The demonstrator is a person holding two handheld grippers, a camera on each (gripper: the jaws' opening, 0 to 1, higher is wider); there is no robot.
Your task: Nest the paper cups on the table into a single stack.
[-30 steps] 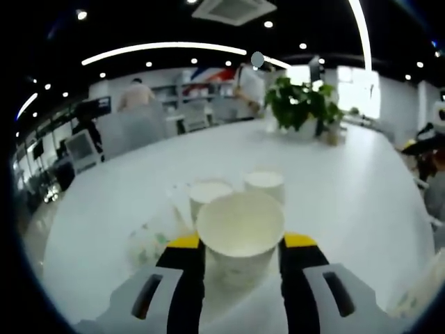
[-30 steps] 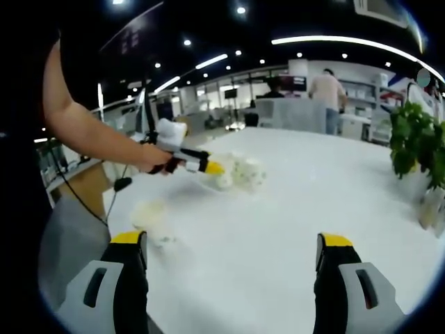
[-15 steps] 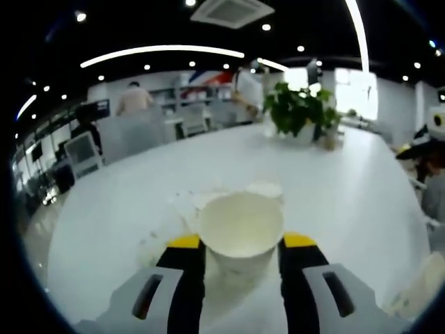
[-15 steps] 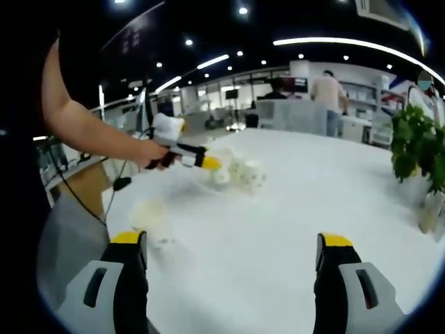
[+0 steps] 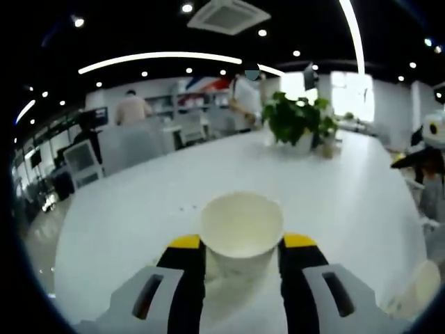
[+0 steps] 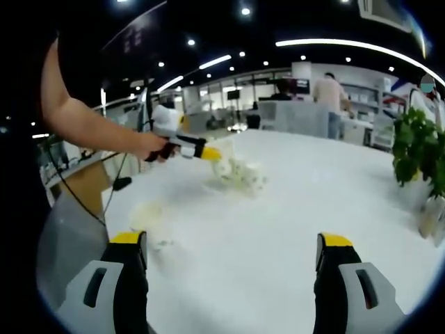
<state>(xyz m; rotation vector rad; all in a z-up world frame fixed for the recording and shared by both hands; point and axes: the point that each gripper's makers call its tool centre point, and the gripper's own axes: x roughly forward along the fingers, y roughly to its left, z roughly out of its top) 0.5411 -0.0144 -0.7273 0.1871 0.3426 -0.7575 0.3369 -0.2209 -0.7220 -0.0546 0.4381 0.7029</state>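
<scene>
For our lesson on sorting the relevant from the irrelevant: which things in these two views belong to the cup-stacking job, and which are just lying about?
Belong to the job:
- paper cup held between the left gripper jaws
- cups on the table, blurred, count unclear
- single cup nearer the right gripper, whose jaws stand apart

Just lying about:
- potted plant
- office desks and people in the background

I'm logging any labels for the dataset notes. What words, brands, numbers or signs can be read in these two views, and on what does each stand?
None can be read.
The paper cup in the left gripper: faint pale print on its side, too blurred to read.
The cups on the table by it in the right gripper view: pale print, also blurred.
The red and blue wall sign far behind: shapes, no legible letters.
</scene>
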